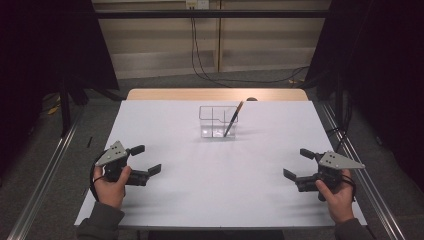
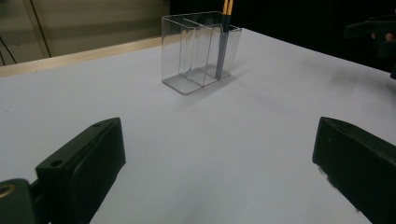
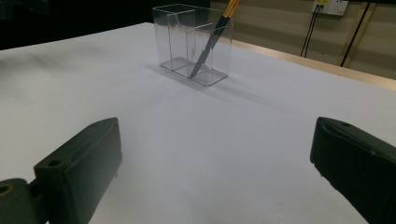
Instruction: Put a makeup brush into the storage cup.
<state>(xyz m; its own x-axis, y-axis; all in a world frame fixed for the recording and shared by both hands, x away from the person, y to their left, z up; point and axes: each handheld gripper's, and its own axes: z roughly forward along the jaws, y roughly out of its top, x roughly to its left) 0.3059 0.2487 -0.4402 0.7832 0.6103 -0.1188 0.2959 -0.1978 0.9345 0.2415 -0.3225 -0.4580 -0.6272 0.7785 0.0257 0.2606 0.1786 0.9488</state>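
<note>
1. Pencil [image 1: 233, 119] leaning in right compartment of clear holder [image 1: 212, 121], mid-table toward the far edge, tip down, top tilted right.
2. Left gripper [image 1: 146, 159] held low near left table [image 1: 210, 195] edge, hand [image 1: 111, 186] wrapped round the grip, jaws wide, holding nothing.
3. Right gripper [image 1: 296, 164] mirrored near right edge, hand [image 1: 338, 196] beneath, jaws wide, holding nothing.
4. Both well apart from holder, jaws pointing inward.

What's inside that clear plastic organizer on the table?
The clear organizer holds one pencil, leaning in its right-hand compartment with the orange end sticking out above the rim. The other compartments look empty. Nothing is covered, as the walls are see-through.
</note>
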